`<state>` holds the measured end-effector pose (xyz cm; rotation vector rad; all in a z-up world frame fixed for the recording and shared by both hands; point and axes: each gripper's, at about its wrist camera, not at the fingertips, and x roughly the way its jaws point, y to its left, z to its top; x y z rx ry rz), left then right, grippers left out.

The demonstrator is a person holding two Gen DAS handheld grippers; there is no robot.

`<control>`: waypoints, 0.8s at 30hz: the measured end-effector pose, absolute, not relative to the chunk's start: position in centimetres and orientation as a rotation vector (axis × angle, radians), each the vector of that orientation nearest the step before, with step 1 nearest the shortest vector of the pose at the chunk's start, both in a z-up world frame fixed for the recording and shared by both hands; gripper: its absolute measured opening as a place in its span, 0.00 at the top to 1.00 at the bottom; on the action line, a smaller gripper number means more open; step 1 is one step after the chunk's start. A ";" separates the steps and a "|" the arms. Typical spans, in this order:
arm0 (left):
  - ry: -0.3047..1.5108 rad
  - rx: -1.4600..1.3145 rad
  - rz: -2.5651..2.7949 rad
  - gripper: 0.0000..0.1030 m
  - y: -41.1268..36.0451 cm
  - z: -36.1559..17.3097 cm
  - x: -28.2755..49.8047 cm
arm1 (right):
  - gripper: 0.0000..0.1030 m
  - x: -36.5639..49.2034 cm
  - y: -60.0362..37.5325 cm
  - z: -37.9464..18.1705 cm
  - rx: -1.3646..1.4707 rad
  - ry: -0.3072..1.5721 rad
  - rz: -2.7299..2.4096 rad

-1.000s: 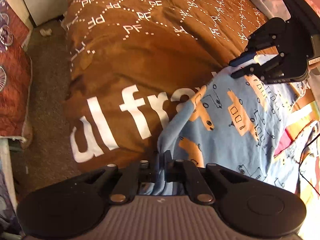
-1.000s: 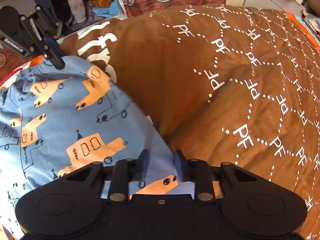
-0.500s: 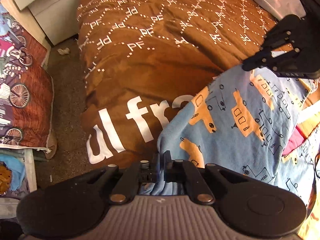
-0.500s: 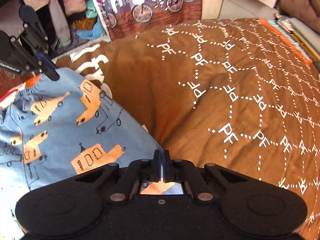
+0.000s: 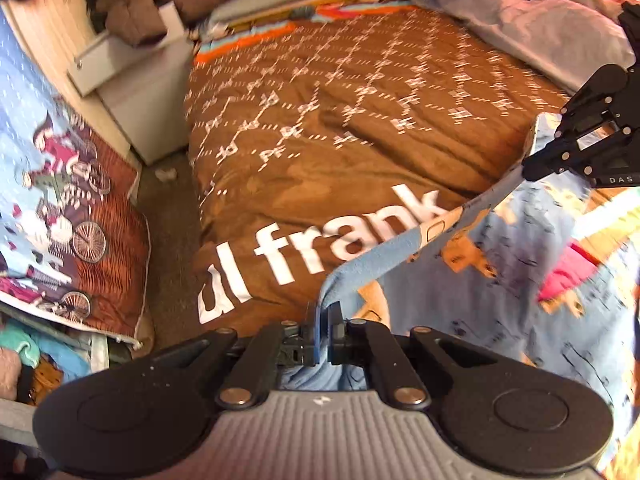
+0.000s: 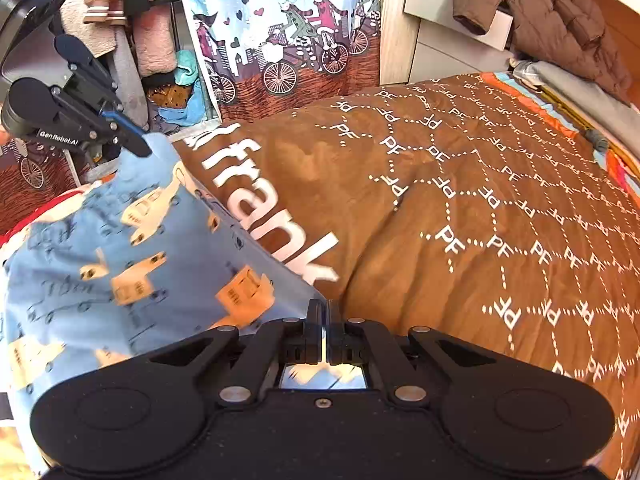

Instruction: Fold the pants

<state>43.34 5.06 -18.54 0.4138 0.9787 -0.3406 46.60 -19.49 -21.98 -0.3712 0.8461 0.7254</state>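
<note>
The pants (image 5: pixel 500 280) are light blue with orange vehicle prints. They hang stretched between both grippers above the near end of the bed, and also show in the right wrist view (image 6: pixel 120 264). My left gripper (image 5: pixel 322 330) is shut on one corner of their top edge. My right gripper (image 6: pixel 324 330) is shut on the other corner. The right gripper shows at the right of the left wrist view (image 5: pixel 528 170); the left gripper shows at the upper left of the right wrist view (image 6: pixel 142 148). The lower part of the pants is hidden.
A brown bedspread (image 6: pixel 460 208) with white "PF" marks and large white letters covers the bed. A grey pillow (image 5: pixel 540 20) lies at its far right. A bicycle-print curtain (image 6: pixel 288 36), a white drawer unit (image 5: pixel 148 92) and a brown jacket (image 6: pixel 560 20) stand beyond.
The right gripper shut on the pants' edge. Both grippers then rose and tilted up, lifting the top edge taut between them, so more of the room shows.
</note>
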 end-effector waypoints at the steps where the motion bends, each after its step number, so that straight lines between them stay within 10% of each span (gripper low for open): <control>1: 0.967 0.429 -0.356 0.98 4.8 -18.3 42.4 | 1.00 45.6 -19.7 -21.7 -0.367 0.845 0.727; 18: 0.995 0.673 -0.508 0.98 2.3 -24.3 30.3 | 1.00 30.2 -20.3 -24.9 -0.445 0.899 0.638; 24: 0.985 0.607 -0.495 0.98 3.4 -23.7 30.6 | 0.74 30.4 -18.8 -26.5 -0.673 0.757 0.620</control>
